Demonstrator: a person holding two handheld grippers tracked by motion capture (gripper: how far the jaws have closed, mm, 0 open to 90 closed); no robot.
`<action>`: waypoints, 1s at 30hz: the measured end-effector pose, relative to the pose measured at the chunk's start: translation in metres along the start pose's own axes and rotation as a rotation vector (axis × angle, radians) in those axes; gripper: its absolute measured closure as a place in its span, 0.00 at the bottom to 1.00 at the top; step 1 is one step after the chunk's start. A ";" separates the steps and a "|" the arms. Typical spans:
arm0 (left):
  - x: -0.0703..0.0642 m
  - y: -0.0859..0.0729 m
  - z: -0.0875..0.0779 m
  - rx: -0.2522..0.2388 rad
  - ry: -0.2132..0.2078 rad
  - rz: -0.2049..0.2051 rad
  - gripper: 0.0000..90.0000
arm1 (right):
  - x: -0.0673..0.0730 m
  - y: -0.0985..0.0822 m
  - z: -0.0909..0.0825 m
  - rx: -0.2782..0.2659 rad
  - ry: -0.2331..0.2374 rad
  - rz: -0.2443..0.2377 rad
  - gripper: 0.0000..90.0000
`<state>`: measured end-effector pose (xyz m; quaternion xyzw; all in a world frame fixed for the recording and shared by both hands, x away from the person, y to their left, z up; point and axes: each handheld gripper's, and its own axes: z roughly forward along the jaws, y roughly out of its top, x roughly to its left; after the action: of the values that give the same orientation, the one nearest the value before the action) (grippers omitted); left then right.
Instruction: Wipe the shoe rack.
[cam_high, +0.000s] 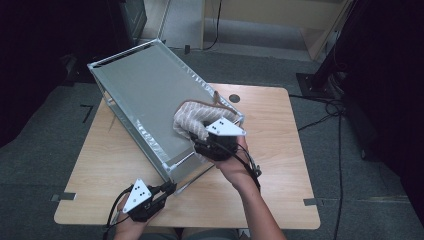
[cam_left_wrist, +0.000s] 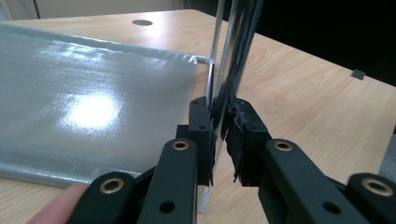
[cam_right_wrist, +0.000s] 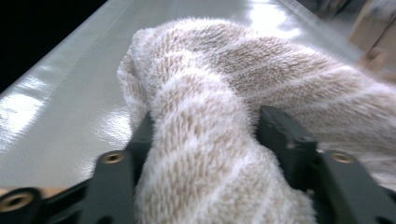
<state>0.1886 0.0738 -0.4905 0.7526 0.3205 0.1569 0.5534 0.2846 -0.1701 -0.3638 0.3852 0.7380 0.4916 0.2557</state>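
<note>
A long grey metal-framed box (cam_high: 145, 95) lies tilted on the wooden table (cam_high: 280, 165). My left gripper (cam_high: 170, 189) is at its near corner, shut on a thin upright rail of the frame (cam_left_wrist: 233, 56); in the left gripper view the left gripper (cam_left_wrist: 219, 126) has both pads against that rail beside the shiny grey panel (cam_left_wrist: 93, 107). A beige and white striped fluffy cloth (cam_high: 192, 120) rests on the box's top panel near its right edge. My right gripper (cam_high: 200, 145) holds it from the near side. In the right gripper view the cloth (cam_right_wrist: 224, 70) bulges between the jaws of the right gripper (cam_right_wrist: 203, 135).
The box overhangs the table's far left corner. A round cable hole (cam_high: 234, 99) sits in the table's far edge. Cables (cam_high: 325, 107) run across the grey floor to the right. Bare tabletop lies right of the box and along the near edge.
</note>
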 end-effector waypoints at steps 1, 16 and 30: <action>0.000 0.000 0.000 0.000 0.000 0.000 0.90 | 0.000 0.000 0.000 0.000 0.000 0.000 0.59; -0.008 -0.005 -0.005 -0.012 -0.011 -0.012 0.90 | 0.026 -0.032 -0.049 -0.119 -0.102 0.069 0.74; -0.012 -0.006 -0.004 -0.011 -0.014 -0.008 0.90 | 0.093 -0.034 -0.039 -0.185 0.000 -0.006 0.72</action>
<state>0.1757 0.0696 -0.4934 0.7492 0.3190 0.1512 0.5604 0.1913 -0.1215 -0.3798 0.3580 0.6905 0.5567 0.2916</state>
